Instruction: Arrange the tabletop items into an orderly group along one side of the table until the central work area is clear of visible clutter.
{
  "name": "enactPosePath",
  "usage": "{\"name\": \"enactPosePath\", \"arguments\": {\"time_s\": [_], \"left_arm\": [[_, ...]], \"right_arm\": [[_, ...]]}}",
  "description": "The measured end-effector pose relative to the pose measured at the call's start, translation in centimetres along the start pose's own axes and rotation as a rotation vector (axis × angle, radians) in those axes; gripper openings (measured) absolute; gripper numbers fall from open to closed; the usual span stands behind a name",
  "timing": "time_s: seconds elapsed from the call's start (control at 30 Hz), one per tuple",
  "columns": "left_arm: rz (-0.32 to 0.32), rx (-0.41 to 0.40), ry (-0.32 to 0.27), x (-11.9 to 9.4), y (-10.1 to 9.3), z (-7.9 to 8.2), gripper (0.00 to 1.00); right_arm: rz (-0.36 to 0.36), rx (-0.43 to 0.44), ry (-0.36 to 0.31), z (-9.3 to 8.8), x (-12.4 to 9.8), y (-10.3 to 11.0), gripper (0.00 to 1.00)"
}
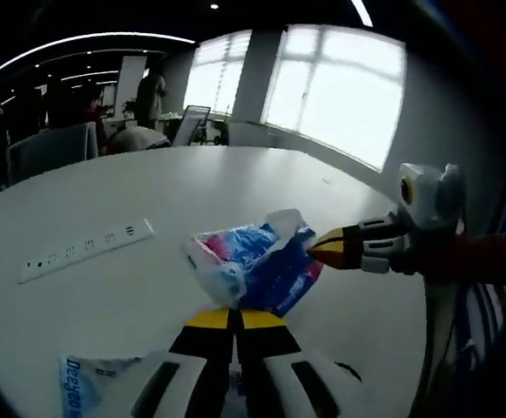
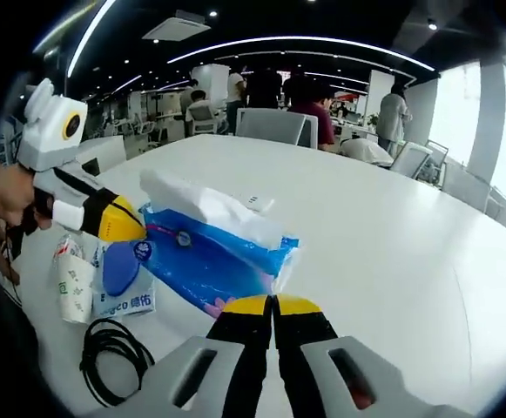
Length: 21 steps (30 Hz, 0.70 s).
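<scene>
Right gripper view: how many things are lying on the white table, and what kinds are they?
Blue plastic packs: 2, the big tissue pack and the small wipes pack
Paper cups: 1, the paper cup on its side
Black cables: 1, the coiled cable
White power strips: 1, the power strip
Total: 5

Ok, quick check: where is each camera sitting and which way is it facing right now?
Left gripper view: rides on the left gripper, facing across the white table toward the windows at the blue tissue pack; the right gripper enters from the right.
Right gripper view: rides on the right gripper, facing the office interior; the left gripper, a hand, a black cable.
Shared: the same tissue pack, both jaw pairs closed against it.
</scene>
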<state>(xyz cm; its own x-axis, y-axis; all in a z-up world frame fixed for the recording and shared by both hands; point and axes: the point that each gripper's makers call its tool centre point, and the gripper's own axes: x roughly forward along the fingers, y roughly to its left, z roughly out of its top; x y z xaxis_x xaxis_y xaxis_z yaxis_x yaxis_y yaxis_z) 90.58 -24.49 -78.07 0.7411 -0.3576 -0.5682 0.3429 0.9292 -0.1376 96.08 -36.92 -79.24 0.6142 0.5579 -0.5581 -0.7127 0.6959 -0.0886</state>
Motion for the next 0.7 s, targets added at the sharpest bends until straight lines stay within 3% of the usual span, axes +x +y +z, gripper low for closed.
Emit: {"name": "enactPosePath", "arguments": {"time_s": [0.27, 0.53, 0.7], "left_arm": [[-0.025, 0.024, 0.016, 2.0, -0.7, -0.3, 0.0], [-0.031, 0.052, 0.076, 4.2, -0.7, -1.8, 0.0], [-0.024, 0.053, 0.091, 4.4, -0.9, -2.1, 0.0]], "right_arm": [[-0.025, -0.035, 0.01, -1.3, 0.8, -1.3, 0.0], [-0.02, -0.03, 0.063, -3.4, 1.8, -1.8, 0.0], [-0.021, -0.031, 0.075, -4.2, 2.4, -2.1, 0.0]]}}
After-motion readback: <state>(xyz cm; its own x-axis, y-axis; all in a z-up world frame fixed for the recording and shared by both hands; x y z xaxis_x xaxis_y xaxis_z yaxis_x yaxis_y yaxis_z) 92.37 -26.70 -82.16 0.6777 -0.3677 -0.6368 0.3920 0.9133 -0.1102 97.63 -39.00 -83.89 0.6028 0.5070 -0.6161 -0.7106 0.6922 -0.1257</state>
